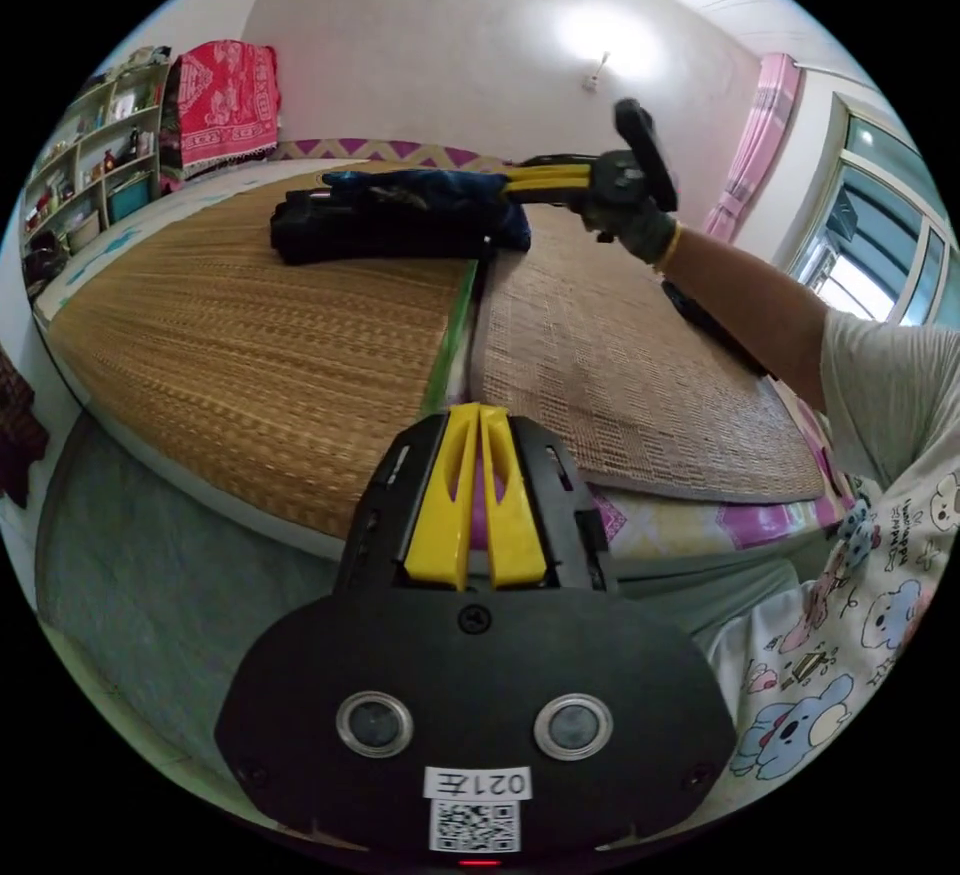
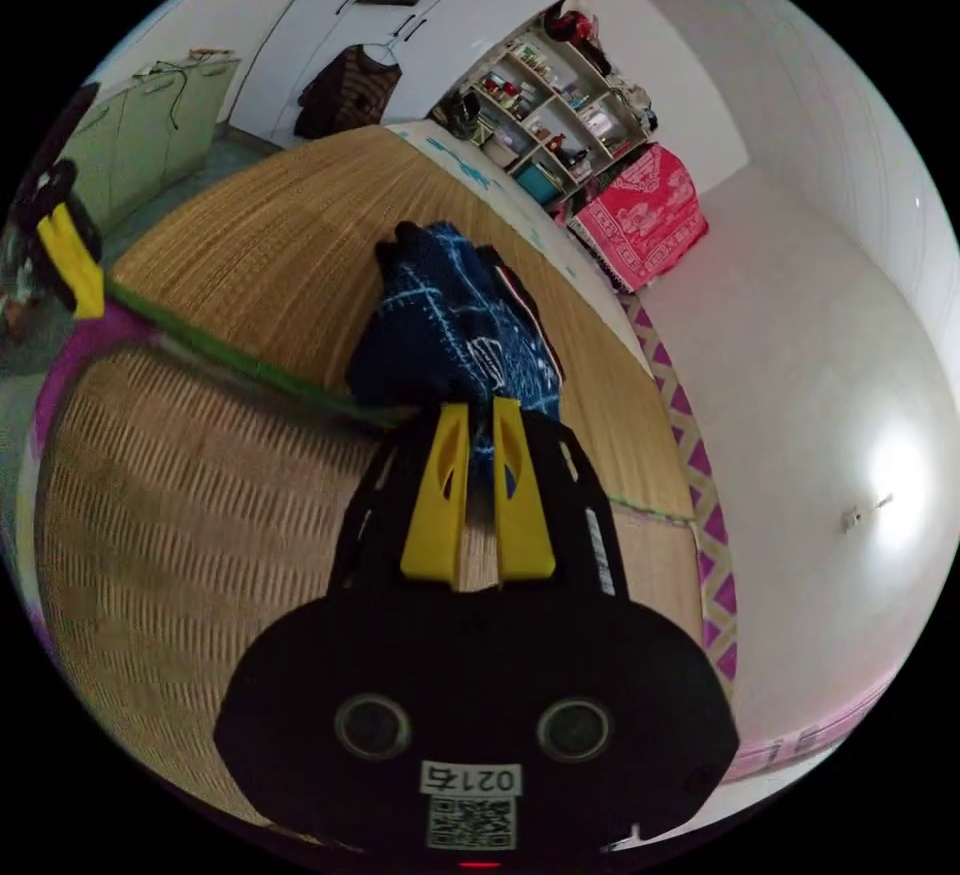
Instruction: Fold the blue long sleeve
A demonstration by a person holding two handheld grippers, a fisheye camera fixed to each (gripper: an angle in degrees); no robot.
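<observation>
The blue long sleeve (image 1: 400,210) lies folded into a dark bundle on the woven mat (image 1: 250,355), far across the bed. My left gripper (image 1: 478,412) hangs shut and empty over the bed's near edge, well short of the bundle. A gloved hand (image 1: 635,220) holds my right gripper (image 1: 512,185) at the bundle's right end. In the right gripper view, the right gripper (image 2: 480,407) has its yellow jaws closed on a fold of the blue long sleeve (image 2: 450,325), with blue cloth showing between them. The left gripper (image 2: 70,260) is at that view's left edge.
Two woven mats meet at a green seam (image 1: 450,345). Open shelves (image 1: 95,155) and a red cloth (image 1: 225,100) stand beyond the bed. A window (image 1: 880,245) with a pink curtain (image 1: 755,150) is on the right. Clothes hang on a white wardrobe (image 2: 350,85).
</observation>
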